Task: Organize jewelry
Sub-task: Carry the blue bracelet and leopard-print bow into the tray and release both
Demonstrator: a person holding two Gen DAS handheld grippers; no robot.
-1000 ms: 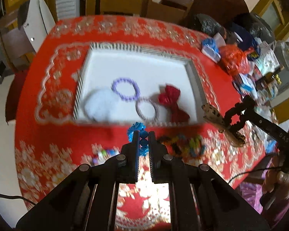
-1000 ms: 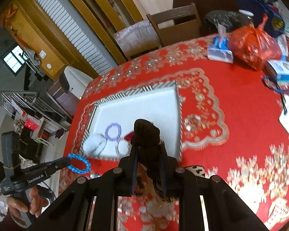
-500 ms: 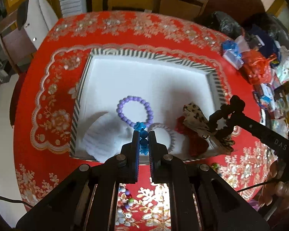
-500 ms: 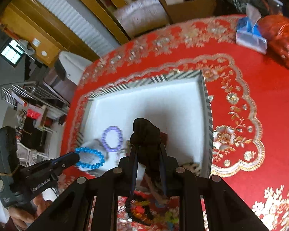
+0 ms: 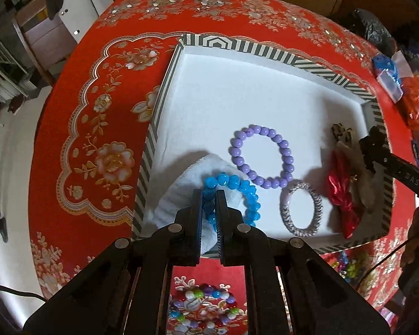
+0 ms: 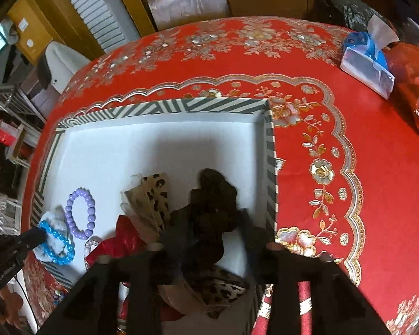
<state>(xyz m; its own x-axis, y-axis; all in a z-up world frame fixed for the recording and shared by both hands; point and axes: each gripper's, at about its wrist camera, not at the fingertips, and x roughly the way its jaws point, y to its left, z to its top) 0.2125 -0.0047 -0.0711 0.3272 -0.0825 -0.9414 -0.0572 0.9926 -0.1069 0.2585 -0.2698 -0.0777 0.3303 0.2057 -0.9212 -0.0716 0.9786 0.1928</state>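
Note:
A striped tray (image 5: 164, 89) with a white floor lies on the red tablecloth. My left gripper (image 5: 209, 203) is shut on a blue bead bracelet (image 5: 237, 192), held low over a white fluffy scrunchie (image 5: 178, 195) at the tray's near left. Inside lie a purple bead bracelet (image 5: 261, 156), a silver hair tie (image 5: 301, 209) and a red bow (image 5: 342, 192). My right gripper (image 6: 209, 231) is blurred, its fingers spread apart around a leopard-print bow with a dark knot (image 6: 215, 192) over the tray's near right (image 6: 271, 167). The blue bracelet (image 6: 57, 243) also shows in the right wrist view.
Loose colourful beads (image 5: 204, 307) lie on the cloth in front of the tray, more at the right (image 5: 346, 265). A blue tissue pack (image 6: 368, 58) and an orange bag (image 6: 416, 92) sit at the table's far right. Chairs stand beyond the table.
Both grippers have moved forward and down into the tray. The blue bracelet now hangs over the white scrunchie. The right fingers have spread apart around the leopard bow.

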